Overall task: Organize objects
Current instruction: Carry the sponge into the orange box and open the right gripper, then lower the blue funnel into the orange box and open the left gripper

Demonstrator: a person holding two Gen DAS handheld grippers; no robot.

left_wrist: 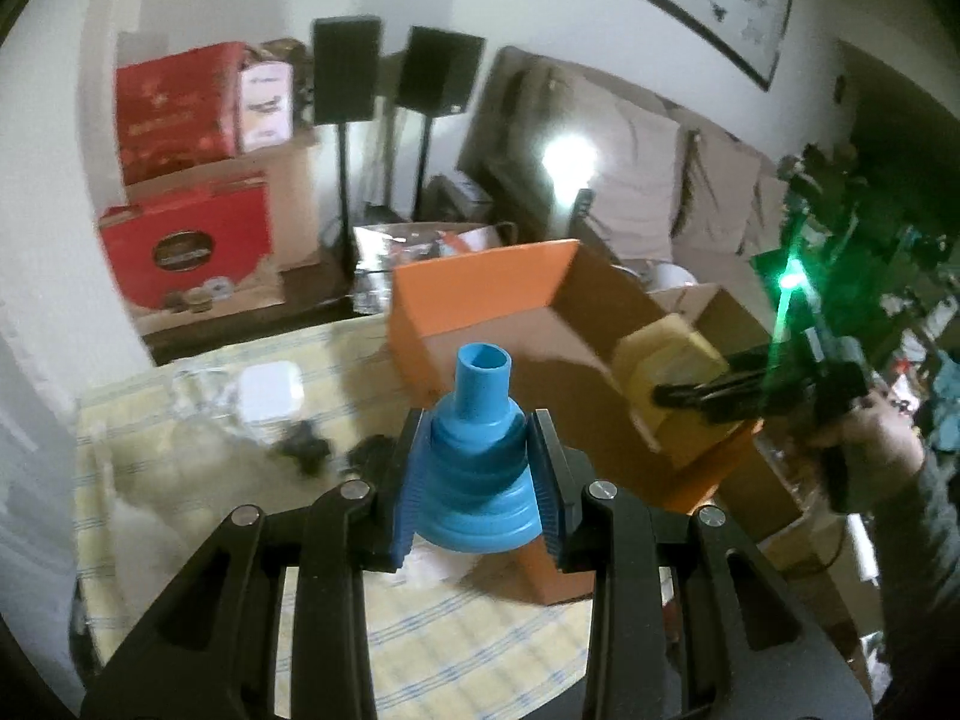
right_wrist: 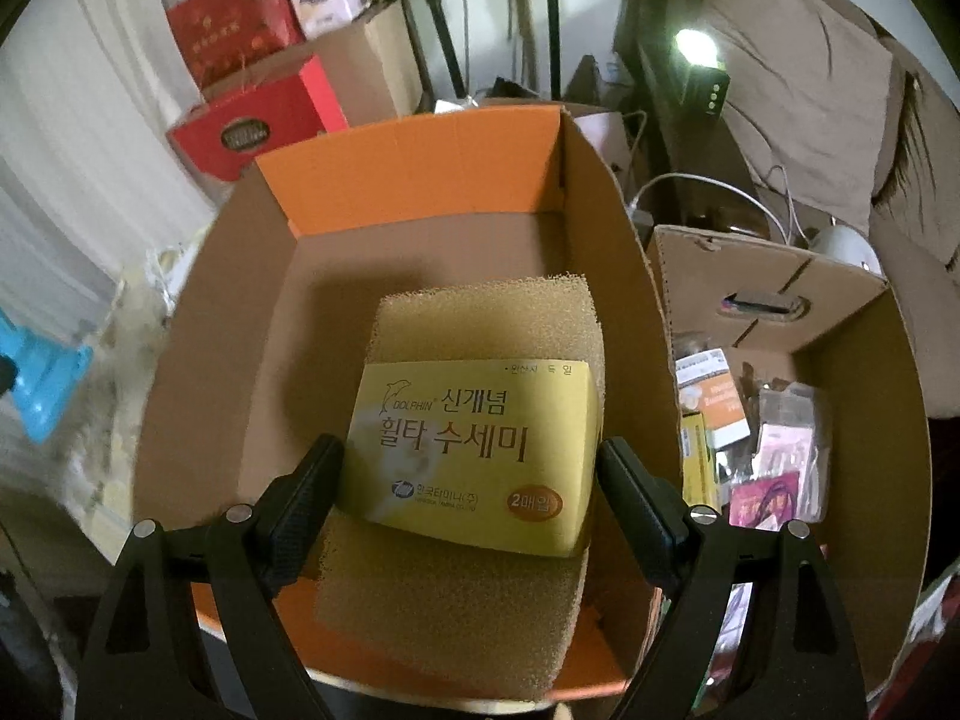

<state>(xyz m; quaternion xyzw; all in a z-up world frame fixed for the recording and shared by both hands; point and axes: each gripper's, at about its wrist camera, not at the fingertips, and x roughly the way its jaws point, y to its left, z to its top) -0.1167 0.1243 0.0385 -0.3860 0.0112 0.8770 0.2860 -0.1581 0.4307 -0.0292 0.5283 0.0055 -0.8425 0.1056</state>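
Observation:
My left gripper is shut on a blue collapsible funnel, spout pointing away, held above the table near the orange cardboard box. My right gripper is shut on a tan sponge pack with a yellow label and holds it over the open inside of the orange box. In the left wrist view the right gripper and the sponge pack hang over the box's right side. The funnel shows at the left edge of the right wrist view.
The table has a checked yellow cloth with a white case and small dark items on its left. A second brown box with packets stands right of the orange box. Red boxes, speakers and a sofa lie behind.

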